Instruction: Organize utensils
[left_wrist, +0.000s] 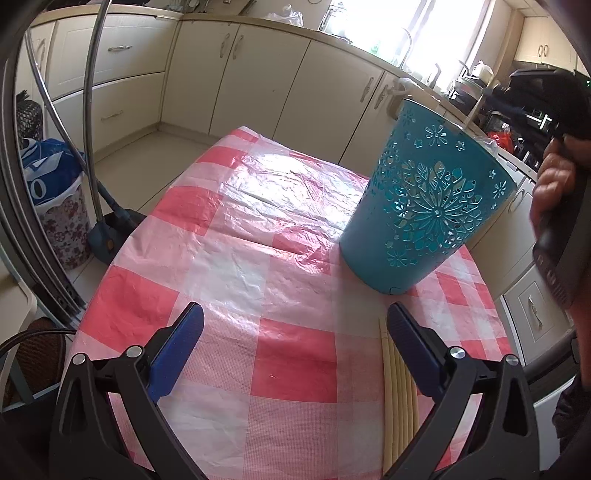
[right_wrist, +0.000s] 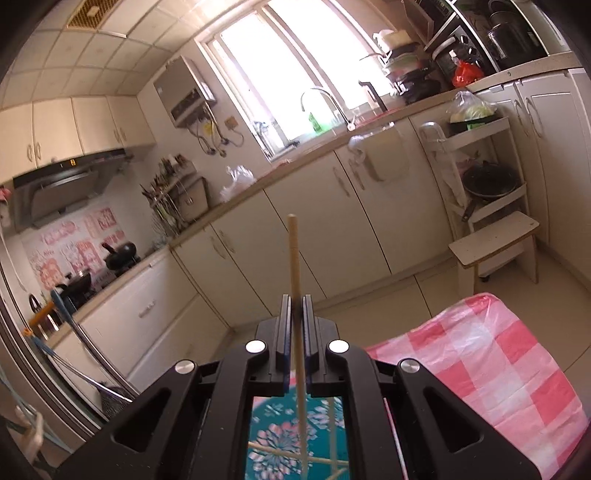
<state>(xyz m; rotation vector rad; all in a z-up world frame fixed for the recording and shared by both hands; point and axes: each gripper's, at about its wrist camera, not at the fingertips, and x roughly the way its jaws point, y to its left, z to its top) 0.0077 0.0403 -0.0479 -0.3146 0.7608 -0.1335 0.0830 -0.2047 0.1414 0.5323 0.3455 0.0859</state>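
Right tool (right_wrist: 294, 301) pinching slim wooden chopstick (right_wrist: 294, 254) above perforated teal plastic bin (left_wrist: 424, 206); left tool (left_wrist: 295, 314) spread over glossy checkered tabletop (left_wrist: 258, 236).

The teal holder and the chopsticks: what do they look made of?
Holder: likely moulded plastic, matte, with crisp flower cut-outs through its wall. Chopstick in the right tongs: pale, uniform and dull, so wood or bamboo, possibly plastic.
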